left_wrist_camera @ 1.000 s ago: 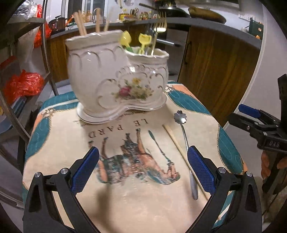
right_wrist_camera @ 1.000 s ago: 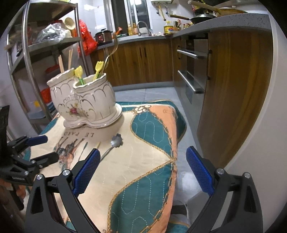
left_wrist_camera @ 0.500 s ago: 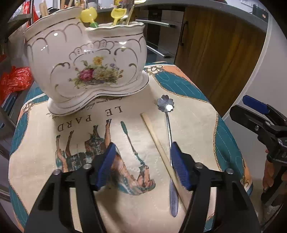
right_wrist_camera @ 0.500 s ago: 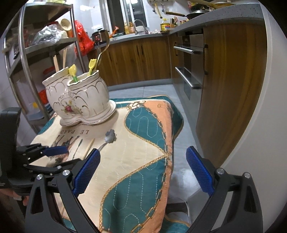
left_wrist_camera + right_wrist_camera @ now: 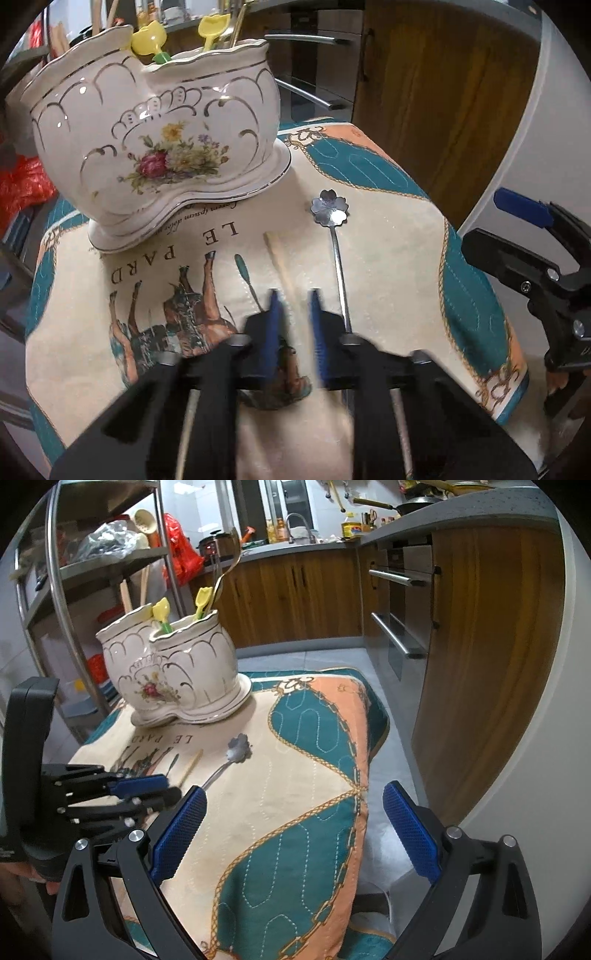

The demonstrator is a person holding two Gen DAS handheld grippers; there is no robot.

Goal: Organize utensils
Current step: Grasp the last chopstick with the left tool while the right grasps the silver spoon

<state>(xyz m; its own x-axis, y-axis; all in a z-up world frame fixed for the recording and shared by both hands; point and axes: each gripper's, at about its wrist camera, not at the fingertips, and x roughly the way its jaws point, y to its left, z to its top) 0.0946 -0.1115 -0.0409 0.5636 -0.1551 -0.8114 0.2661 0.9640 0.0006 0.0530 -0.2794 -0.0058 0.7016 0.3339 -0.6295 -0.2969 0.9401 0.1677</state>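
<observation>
My left hand-held gripper (image 5: 293, 325) sits low over the cloth-covered tabletop (image 5: 388, 236), its blue pads narrowed around the near part of the wooden chopstick (image 5: 277, 255), though blur keeps me from telling whether they actually grip it. Just right of the chopstick lies the flower-headed spoon (image 5: 330, 211), and beyond both stands the floral ceramic holder (image 5: 155, 147) with yellow-tipped utensils (image 5: 149, 38) in it. My right hand-held gripper (image 5: 291, 829) hangs wide and empty over the cloth's edge.

Indoor overhead light, even; fisheye vignette w/ bent edges; left gripper (image 5: 293, 325) motion-blurred; glare on ceramic holder (image 5: 155, 122).
</observation>
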